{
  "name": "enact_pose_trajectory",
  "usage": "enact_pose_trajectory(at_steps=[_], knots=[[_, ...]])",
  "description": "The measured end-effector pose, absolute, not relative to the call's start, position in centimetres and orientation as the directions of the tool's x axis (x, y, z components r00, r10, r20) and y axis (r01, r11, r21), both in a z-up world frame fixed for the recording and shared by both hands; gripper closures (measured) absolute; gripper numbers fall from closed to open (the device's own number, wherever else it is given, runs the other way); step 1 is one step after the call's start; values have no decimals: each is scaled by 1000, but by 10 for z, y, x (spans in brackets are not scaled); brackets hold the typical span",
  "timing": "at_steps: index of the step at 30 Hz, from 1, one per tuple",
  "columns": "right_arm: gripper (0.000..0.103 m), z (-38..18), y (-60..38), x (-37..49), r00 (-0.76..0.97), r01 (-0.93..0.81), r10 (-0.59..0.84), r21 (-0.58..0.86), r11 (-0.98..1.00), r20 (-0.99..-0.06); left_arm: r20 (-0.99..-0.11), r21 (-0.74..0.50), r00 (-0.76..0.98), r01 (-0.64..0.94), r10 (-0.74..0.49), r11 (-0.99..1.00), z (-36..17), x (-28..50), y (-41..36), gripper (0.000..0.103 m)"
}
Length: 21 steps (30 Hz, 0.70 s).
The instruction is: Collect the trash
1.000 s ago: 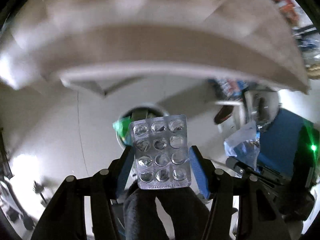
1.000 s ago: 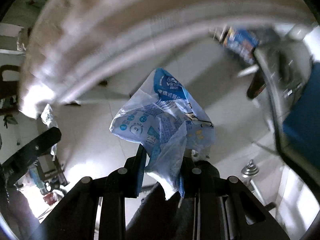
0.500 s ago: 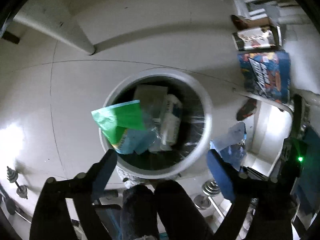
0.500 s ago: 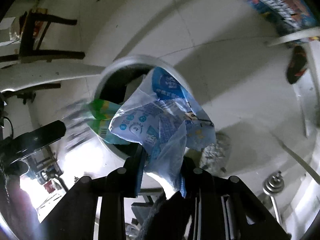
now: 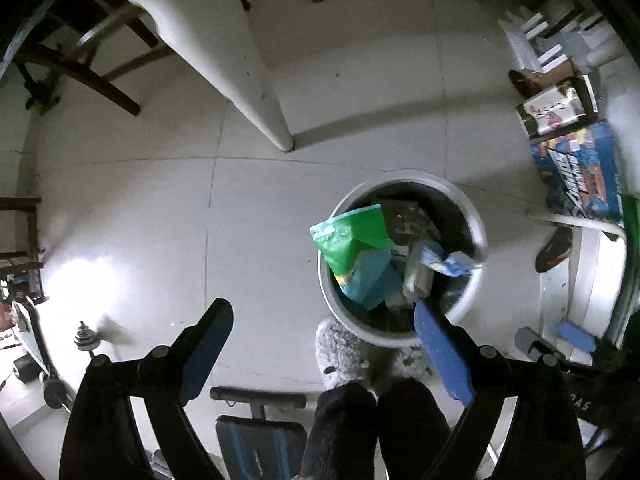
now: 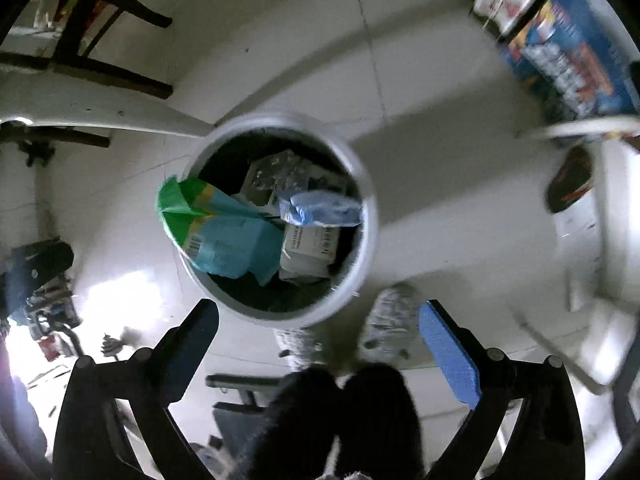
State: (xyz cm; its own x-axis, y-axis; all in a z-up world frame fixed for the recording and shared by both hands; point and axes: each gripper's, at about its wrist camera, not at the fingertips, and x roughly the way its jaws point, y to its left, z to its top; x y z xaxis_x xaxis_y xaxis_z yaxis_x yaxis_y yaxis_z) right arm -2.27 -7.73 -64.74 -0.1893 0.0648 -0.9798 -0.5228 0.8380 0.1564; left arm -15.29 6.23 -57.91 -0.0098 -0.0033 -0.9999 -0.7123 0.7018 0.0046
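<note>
My left hand-held gripper point(image 5: 322, 344) hangs wide open and empty above the floor, just beside the white bin point(image 5: 472, 216). My right hand-held gripper point(image 6: 318, 340) is opening its jaws, nothing between them; the blue plastic wrapper point(image 6: 320, 208) lies blurred at the top of the bin's load, beside the green and teal bag point(image 6: 216, 224) that pokes over the rim. The drop looks finished, I judge. To do it well, I should keep both grippers spread, lift straight up clear of the rim, and check that the wrapper settles inside, not on the edge, before I go for more trash.
</note>
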Motion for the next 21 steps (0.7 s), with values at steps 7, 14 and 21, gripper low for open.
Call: enact_pose_trajectory(at_steps=[7, 14, 21], knots=[[2, -518, -89, -26, -97, -551, 45, 92, 829, -994, -1000, 3, 12, -686, 15, 728, -465, -161, 31, 10], [2, -381, -107, -45, -112, -565, 56, 110, 818, -992, -998, -50, 56, -666, -17, 744, -357, -177, 3, 10], [2, -252, -123, -62, -75, -584, 119, 140, 799, -990, -991, -113, 128, -641, -39, 759, -256, -196, -14, 10]])
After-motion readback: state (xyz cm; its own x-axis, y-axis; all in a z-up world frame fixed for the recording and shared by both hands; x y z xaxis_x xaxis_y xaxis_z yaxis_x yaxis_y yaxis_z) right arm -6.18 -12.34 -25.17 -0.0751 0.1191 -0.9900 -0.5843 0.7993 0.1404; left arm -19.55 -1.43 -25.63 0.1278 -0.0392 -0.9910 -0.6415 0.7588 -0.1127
